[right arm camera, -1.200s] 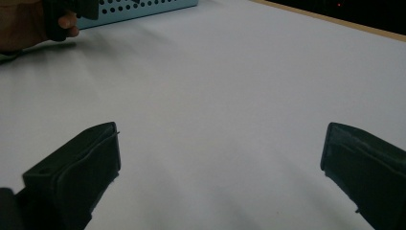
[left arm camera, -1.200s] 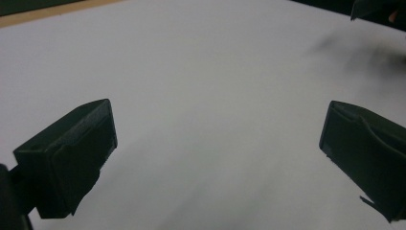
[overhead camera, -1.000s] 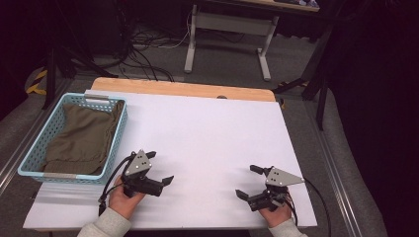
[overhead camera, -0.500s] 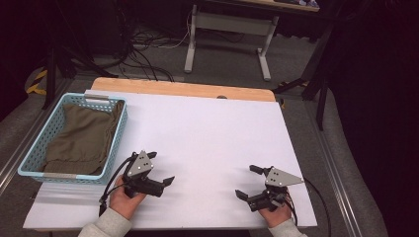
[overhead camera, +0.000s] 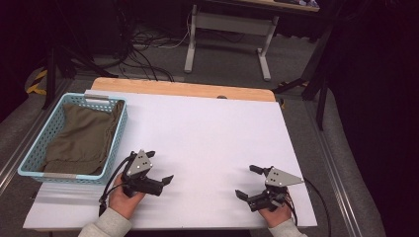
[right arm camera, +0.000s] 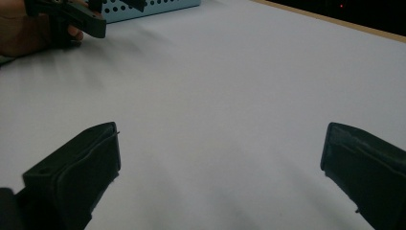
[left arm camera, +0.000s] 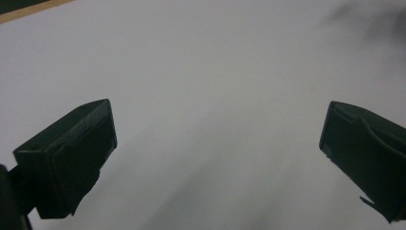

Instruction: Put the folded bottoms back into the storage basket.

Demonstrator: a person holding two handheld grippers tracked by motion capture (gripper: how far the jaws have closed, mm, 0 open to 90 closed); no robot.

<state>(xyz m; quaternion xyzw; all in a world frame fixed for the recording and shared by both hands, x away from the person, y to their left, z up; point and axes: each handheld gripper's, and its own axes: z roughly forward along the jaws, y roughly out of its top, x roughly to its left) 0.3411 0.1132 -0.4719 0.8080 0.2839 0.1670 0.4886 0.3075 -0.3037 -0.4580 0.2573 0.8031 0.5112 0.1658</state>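
A light blue plastic basket (overhead camera: pixel 30 162) stands at the table's left edge with an olive-green folded cloth (overhead camera: pixel 83 138) inside it. My left gripper (overhead camera: pixel 159 168) rests low over the white table (overhead camera: pixel 207 138) just right of the basket, open, with nothing between its jaws; its own view (left arm camera: pixel 218 143) looks at bare white surface. My right gripper (overhead camera: pixel 248 181) sits near the front right of the table, also open and holding nothing (right arm camera: pixel 220 163). The right gripper view catches the left gripper (right arm camera: pixel 91 19) and the hand holding it far off, with the basket (right arm camera: pixel 143 7) behind.
A wooden strip (overhead camera: pixel 183 89) borders the table's far edge. Beyond it are a white desk frame (overhead camera: pixel 227 29) and cables (overhead camera: pixel 143 44) on the floor. Metal rails (overhead camera: pixel 341 182) run along both sides of the table.
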